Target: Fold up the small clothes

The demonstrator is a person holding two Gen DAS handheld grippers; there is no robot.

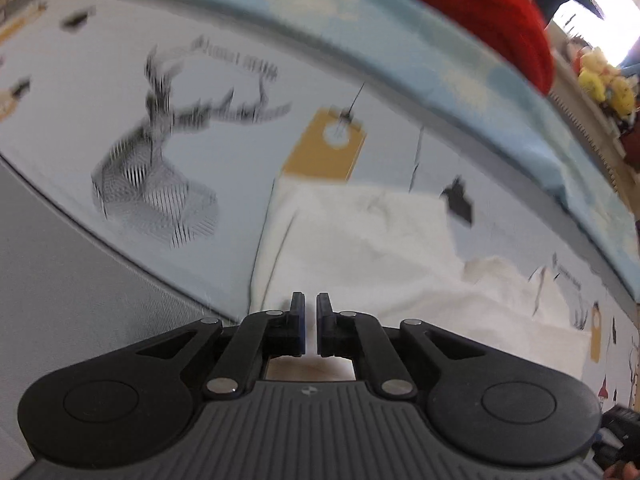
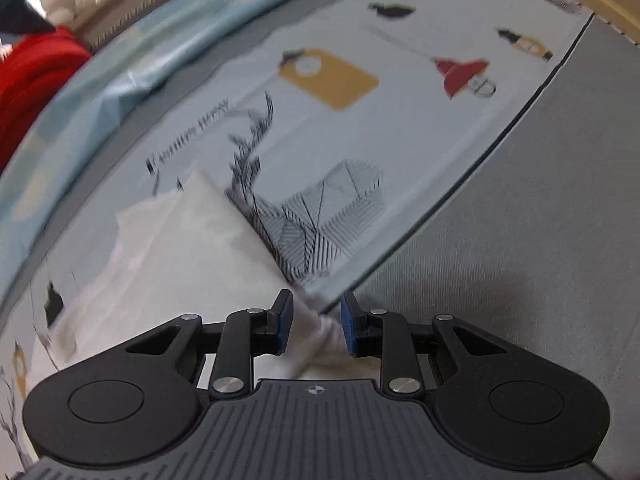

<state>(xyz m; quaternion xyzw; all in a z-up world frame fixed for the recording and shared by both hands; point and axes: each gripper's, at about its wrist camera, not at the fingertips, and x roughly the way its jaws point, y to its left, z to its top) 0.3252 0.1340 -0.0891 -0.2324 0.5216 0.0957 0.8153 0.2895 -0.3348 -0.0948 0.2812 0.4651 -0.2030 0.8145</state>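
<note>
A white garment [image 1: 360, 248] lies crumpled on a pale printed sheet [image 1: 224, 160]. My left gripper [image 1: 311, 320] hangs over the garment's near edge, its jaws nearly together with a thin sliver of white cloth between the pads. In the right wrist view the same white garment [image 2: 180, 248] spreads to the left. My right gripper [image 2: 316, 320] has its blue pads pressed on a bunched corner of it, near the sheet's dark-edged border.
The sheet carries a deer drawing [image 2: 312, 216], yellow tags [image 1: 324, 148] and a red shape [image 2: 460, 74]. A grey cover [image 2: 520, 240] lies beside it. Light blue bedding [image 1: 400, 28] and a red cloth [image 1: 480, 4] lie at the far side, with yellow toys [image 1: 604, 84] beyond.
</note>
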